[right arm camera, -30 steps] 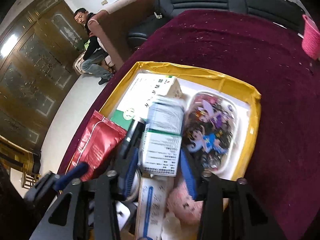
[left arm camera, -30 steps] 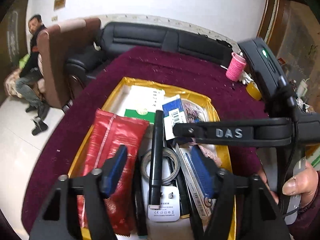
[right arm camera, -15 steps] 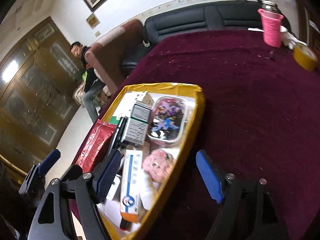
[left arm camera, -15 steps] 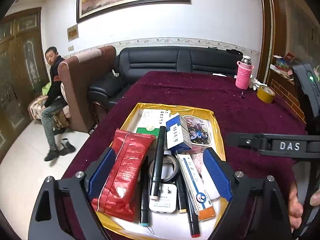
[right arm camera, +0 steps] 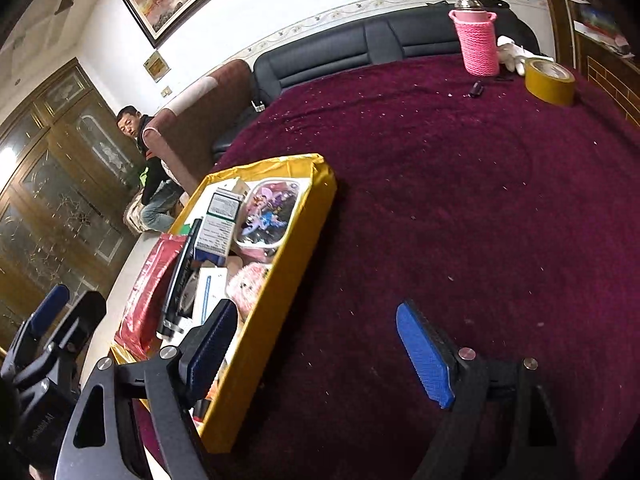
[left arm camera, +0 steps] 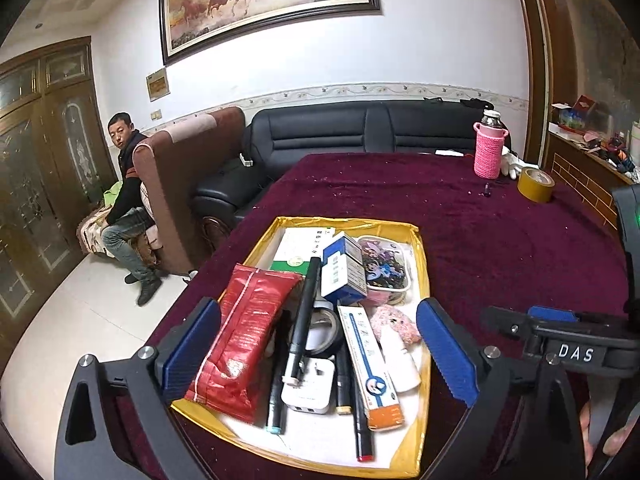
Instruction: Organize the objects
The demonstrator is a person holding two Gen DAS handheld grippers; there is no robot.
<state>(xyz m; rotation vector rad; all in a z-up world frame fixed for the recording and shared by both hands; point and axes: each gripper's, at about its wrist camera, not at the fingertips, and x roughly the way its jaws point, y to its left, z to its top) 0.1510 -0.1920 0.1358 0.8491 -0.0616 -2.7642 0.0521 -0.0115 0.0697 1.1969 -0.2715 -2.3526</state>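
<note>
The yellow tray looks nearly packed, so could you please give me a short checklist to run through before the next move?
1. Left hand-held gripper open and holding nothing: ok, its jaws have just been opening.
2. Right hand-held gripper open and holding nothing: ok, its jaws have just been opening, with only the tablecloth between the pads.
3. Items lie inside the yellow tray: ok for the red packet, black pen and blue-and-white box.
4. Things outside the tray: not ok, the yellow tape roll and pink-sleeved bottle stand at the far edge.
5. Room left in the tray: cannot tell.
</note>
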